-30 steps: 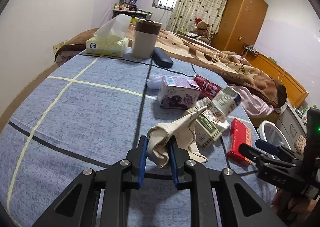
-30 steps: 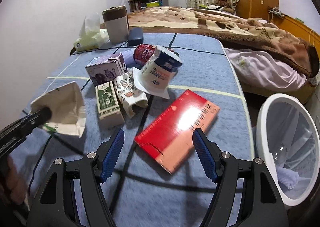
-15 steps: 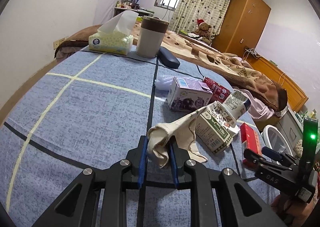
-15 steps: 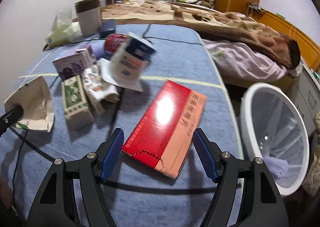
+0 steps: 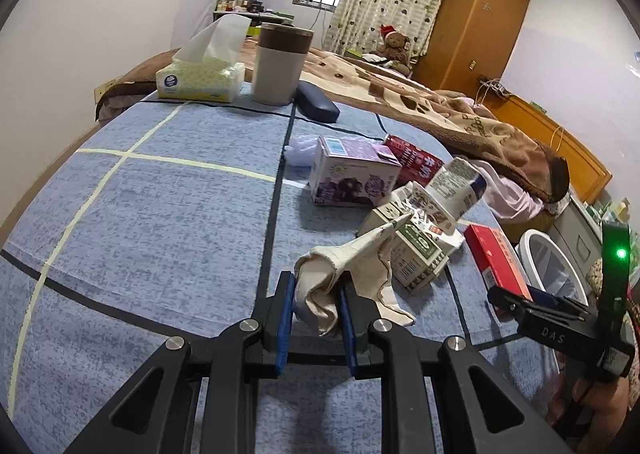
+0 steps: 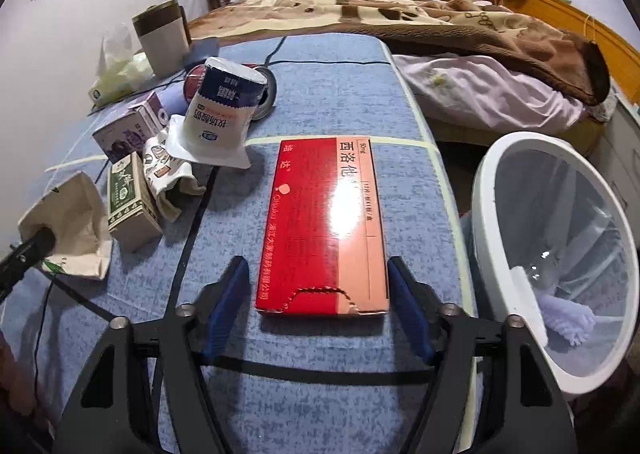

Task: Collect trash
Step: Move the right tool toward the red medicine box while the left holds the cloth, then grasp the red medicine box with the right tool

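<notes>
Left gripper [image 5: 316, 308] clamped on crumpled cream paper bag [image 5: 344, 274], held over speckled blue cloth [image 5: 160, 214]. Right gripper [image 6: 318, 306] wide open, blue pads flanking near end of flat glossy red box [image 6: 324, 222]. White round bin [image 6: 560, 238] at right.

Right wrist view: flat box [image 6: 326, 222] lies on table [image 6: 340, 94], its near end between the fingers of right gripper [image 6: 318, 304]. Bin [image 6: 560, 254] at 3 o'clock, beside table edge. Pouch [image 6: 224, 118] at 11 o'clock, can [image 6: 266, 88] just behind it. Carton [image 6: 130, 202] at 9 o'clock — crumpled wrapper [image 6: 170, 174] between it and pouch. Paper bag [image 6: 68, 222] further left, in left gripper [image 5: 316, 302]. Milk box [image 6: 128, 126] behind carton; cup [image 6: 162, 38] and tissues [image 6: 118, 74] at far edge — bed [image 6: 400, 14] beyond.
</notes>
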`<state>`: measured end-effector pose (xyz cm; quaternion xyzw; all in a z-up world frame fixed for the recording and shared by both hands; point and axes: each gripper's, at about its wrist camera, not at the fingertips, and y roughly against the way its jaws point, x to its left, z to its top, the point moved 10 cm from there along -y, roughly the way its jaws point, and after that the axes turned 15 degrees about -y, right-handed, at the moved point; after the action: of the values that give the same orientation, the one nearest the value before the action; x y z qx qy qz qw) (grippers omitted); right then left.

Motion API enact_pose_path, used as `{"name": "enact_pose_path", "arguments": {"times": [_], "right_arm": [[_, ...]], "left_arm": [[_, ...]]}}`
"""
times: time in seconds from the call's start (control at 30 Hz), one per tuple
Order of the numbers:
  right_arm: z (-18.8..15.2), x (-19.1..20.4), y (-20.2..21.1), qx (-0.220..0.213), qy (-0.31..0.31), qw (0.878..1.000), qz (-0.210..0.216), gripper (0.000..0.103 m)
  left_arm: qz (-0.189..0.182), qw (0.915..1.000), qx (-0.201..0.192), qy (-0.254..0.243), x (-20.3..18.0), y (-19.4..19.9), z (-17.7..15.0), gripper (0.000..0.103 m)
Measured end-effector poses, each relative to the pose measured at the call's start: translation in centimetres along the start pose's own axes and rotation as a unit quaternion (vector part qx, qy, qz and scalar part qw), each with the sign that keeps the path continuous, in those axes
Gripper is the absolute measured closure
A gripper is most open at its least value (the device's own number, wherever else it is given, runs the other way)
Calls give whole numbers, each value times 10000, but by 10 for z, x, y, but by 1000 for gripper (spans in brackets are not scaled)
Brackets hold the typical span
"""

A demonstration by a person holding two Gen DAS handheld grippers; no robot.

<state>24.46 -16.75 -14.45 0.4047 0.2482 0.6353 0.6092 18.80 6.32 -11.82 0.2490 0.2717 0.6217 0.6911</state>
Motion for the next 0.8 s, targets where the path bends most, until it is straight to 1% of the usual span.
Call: {"name": "enact_pose_path", "arguments": {"times": [0.2,0.43,0.63,0.8], "right_arm": [[-5,-1,13,-70,42,9994,322,39],[-9,-4,34,-187,41,9979,621,40],[-6,-6,53,-387,21,9961,793,39],[-8,-9,64,-470,20,9953,842,39]], "left_arm": [[94,9999,27,-50,-3,5,-3,81],[69,9999,-23,-75,-18,17,-2,81],[17,9997,-161,-179,-38,32,5,81],[-81,9993,-234,-288,-57,40,10,81]]}}
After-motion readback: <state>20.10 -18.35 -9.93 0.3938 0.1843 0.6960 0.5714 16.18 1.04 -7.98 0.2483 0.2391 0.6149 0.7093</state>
